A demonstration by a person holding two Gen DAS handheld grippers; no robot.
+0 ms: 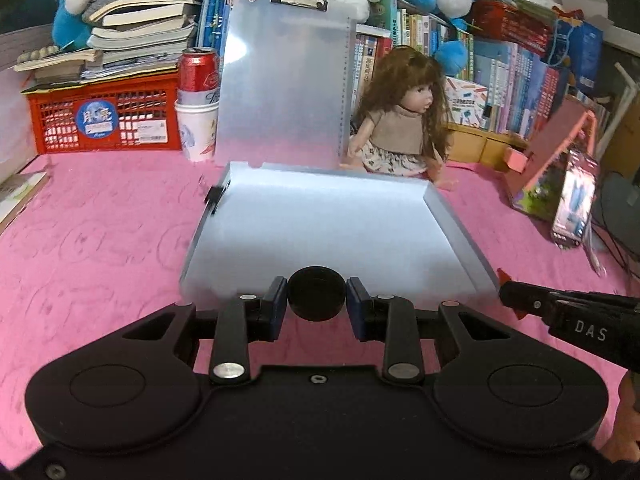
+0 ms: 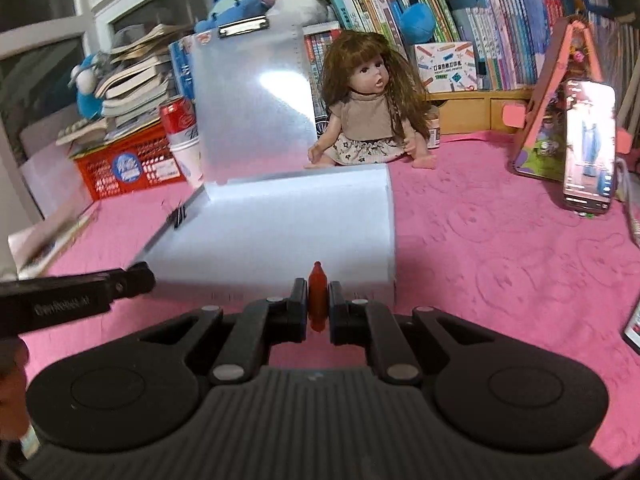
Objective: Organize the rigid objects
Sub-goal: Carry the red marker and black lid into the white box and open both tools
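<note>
So the open storage case (image 1: pixel 320 232) fills mid-frame on the pink surface (image 1: pixel 100 240), dead ahead of both jaws. My left gripper (image 1: pixel 317 300) pinches a black round cap (image 1: pixel 317 294); my right gripper (image 2: pixel 318 306) clamps a red marker (image 2: pixel 317 292) pointing forward.

We count two grippers: the left gripper (image 1: pixel 317 300) and the right gripper (image 2: pixel 318 304). We see one black round cap (image 1: pixel 317 294), one small red piece (image 2: pixel 317 294), one open clipboard case (image 1: pixel 320 220), one doll (image 1: pixel 400 120), one red can (image 1: pixel 199 68) standing in one white cup (image 1: pixel 197 128), one red crate (image 1: pixel 100 116), and one lit phone (image 2: pixel 588 148). We make out at least four plush toys; the books are too many to count.
</note>
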